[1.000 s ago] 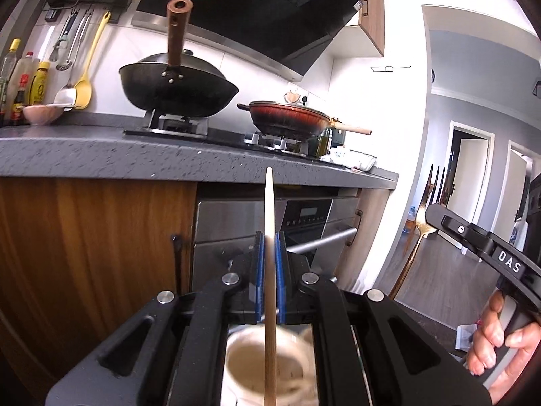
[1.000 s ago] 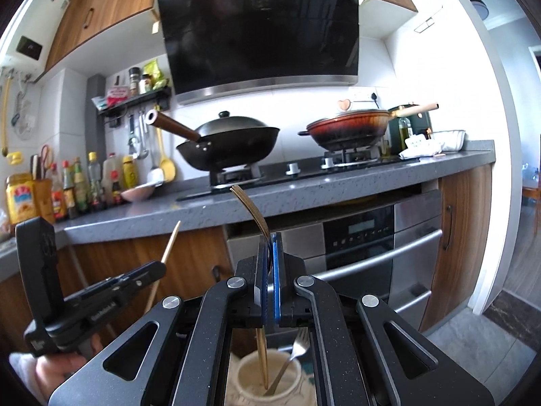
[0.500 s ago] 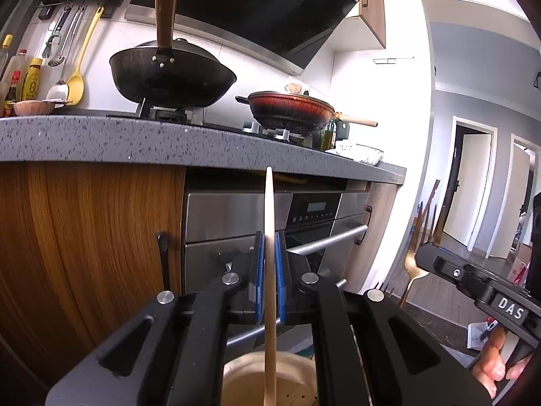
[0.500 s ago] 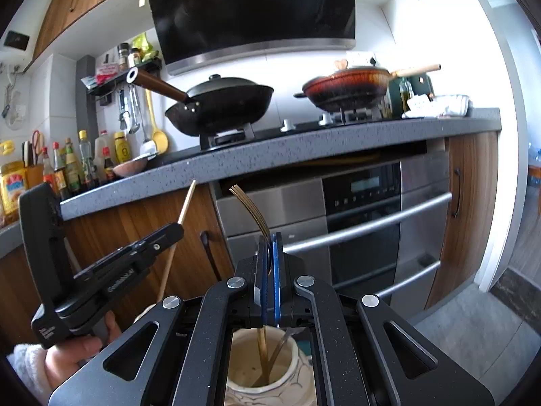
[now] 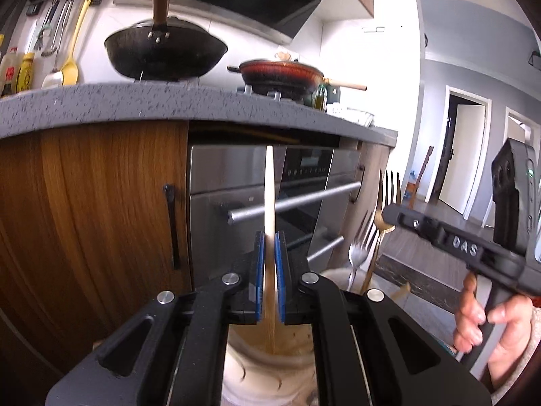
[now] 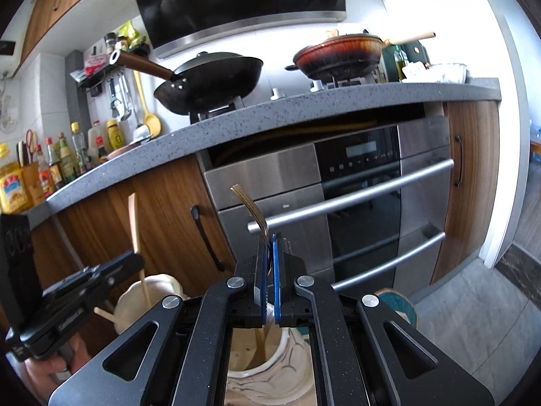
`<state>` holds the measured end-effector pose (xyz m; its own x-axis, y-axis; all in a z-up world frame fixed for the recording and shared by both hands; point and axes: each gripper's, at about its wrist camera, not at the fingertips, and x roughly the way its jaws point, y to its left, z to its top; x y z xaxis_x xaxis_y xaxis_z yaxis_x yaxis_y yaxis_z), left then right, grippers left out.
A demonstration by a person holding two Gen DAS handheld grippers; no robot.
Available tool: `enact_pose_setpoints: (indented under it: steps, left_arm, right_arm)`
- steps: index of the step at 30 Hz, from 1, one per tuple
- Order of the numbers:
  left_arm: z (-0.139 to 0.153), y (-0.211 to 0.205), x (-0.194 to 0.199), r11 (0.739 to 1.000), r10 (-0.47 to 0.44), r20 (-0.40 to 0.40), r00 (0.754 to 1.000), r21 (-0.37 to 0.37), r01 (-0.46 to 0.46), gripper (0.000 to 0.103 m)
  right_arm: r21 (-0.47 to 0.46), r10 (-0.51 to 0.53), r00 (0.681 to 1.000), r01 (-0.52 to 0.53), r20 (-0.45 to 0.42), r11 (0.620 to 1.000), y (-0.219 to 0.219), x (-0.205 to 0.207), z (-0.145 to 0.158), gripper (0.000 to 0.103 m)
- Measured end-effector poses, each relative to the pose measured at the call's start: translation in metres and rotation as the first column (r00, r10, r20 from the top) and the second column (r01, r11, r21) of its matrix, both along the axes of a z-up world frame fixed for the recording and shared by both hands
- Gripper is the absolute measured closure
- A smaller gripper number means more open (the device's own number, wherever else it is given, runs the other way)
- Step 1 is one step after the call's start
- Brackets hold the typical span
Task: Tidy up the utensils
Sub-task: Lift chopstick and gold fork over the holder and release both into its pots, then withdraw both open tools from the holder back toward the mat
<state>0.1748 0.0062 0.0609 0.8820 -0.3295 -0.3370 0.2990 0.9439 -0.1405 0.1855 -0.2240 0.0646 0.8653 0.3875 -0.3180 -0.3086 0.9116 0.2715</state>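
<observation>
My left gripper (image 5: 269, 237) is shut on a pale wooden chopstick (image 5: 269, 196) that stands upright, its lower end inside a cream ceramic holder (image 5: 267, 368) right below the jaws. My right gripper (image 6: 268, 237) is shut on a gold fork (image 6: 252, 208), tines up, its handle reaching down into another cream holder (image 6: 270, 375). In the left wrist view the gold fork (image 5: 385, 203) and a silver fork (image 5: 360, 247) stand together in that holder to the right. In the right wrist view the left gripper (image 6: 133, 260) with its chopstick over its holder (image 6: 152, 291) is at the left.
A grey stone counter (image 6: 287, 108) with wooden cabinet doors (image 5: 94, 209) and a steel oven (image 6: 365, 196) stands close ahead. A black wok (image 6: 216, 81) and a red pan (image 6: 341, 54) sit on the stove. Bottles (image 6: 61, 159) line the counter's left end. Tiled floor (image 6: 480, 321) lies to the right.
Both grippers have moved lower, so the counter has risen in both views. The chopstick and the gold fork now reach deeper into their holders. Both grips are unchanged.
</observation>
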Motion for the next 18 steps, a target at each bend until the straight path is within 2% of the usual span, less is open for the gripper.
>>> enact_pose_setpoints:
  steps: [9, 11, 13, 14, 15, 18]
  left_arm:
    - [-0.004, 0.002, -0.004, 1.0, 0.005, -0.029, 1.0, 0.007, -0.005, 0.095]
    - [-0.004, 0.002, -0.005, 1.0, 0.008, -0.03, 1.0, 0.013, -0.007, 0.089]
    - [-0.003, 0.003, -0.01, 1.0, 0.02, -0.022, 1.0, 0.01, -0.019, 0.067]
    - [-0.002, 0.005, -0.012, 1.0, 0.021, -0.018, 1.0, 0.004, -0.021, 0.062]
    - [-0.001, 0.007, -0.015, 1.0, 0.022, -0.012, 1.0, -0.004, -0.022, 0.057]
    - [0.003, 0.011, -0.022, 0.999, 0.035, -0.011, 0.999, -0.001, -0.035, 0.053]
  right_arm:
    - [0.004, -0.031, 0.999, 0.031, -0.021, 1.0, -0.006, 0.003, -0.002, 0.099]
    - [-0.003, -0.035, 0.999, 0.035, -0.018, 0.999, -0.006, 0.002, -0.002, 0.099]
    - [-0.007, -0.037, 0.999, 0.036, -0.018, 0.999, -0.006, 0.002, -0.002, 0.098]
    - [-0.009, -0.038, 0.999, 0.038, -0.02, 0.999, -0.006, 0.002, -0.002, 0.098]
    - [-0.009, -0.039, 0.999, 0.038, -0.02, 0.999, -0.007, 0.002, -0.002, 0.092]
    - [-0.003, -0.043, 0.999, 0.043, -0.01, 0.999, -0.008, -0.001, 0.0, 0.074]
